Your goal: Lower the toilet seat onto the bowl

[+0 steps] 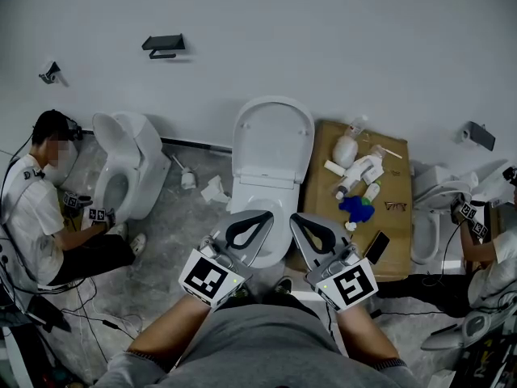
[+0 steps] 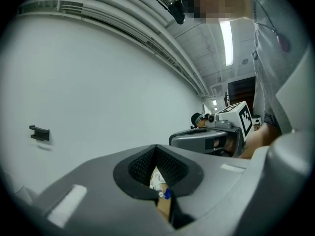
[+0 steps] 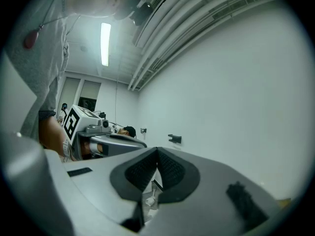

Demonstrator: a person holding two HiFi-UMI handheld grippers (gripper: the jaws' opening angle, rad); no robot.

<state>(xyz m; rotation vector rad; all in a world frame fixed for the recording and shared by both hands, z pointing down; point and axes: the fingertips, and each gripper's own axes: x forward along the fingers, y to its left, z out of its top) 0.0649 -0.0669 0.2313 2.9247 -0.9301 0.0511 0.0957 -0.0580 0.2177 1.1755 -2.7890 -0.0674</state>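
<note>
Grey floor, white wall: the toilet seat (image 1: 272,136) stands upright against it above the bowl (image 1: 252,200), straight ahead of both tongs. Left tongs (image 1: 249,228) and right tongs (image 1: 318,233) are clenched, empty (left slightly nearer).

Head view looks down on the toilet (image 1: 271,136); both gripper views face one wall (image 2: 98,82) (level).

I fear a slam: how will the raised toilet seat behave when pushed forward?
The seat looks like hard plastic, probably stiff. Hinged at the bowl, it will likely swing down and may drop fast. Its glossy surface could be slippery.
</note>
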